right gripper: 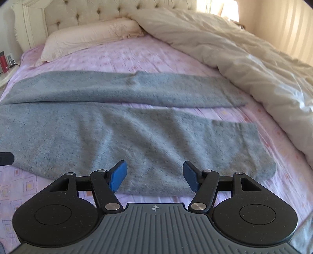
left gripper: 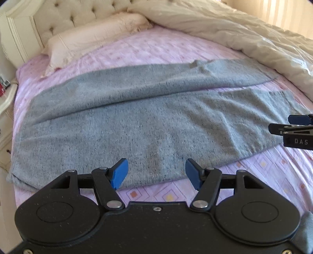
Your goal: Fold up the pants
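Grey knit pants [left gripper: 125, 125] lie flat across the pink patterned bed sheet [left gripper: 148, 46], waist to the left, two legs running right with a narrow gap between them. They also show in the right wrist view [right gripper: 121, 136]. My left gripper [left gripper: 156, 173] is open and empty, just above the near edge of the near leg toward the waist. My right gripper [right gripper: 154, 174] is open and empty, over the near edge of the near leg toward the cuff. The right gripper's tip shows at the right edge of the left wrist view [left gripper: 293, 125].
A cream pillow [right gripper: 88, 37] lies by the tufted headboard [right gripper: 109, 11]. A bunched cream duvet [right gripper: 244, 58] covers the bed's right side, close to the far leg's cuff. A nightstand with a red bottle [right gripper: 3, 63] stands at the far left.
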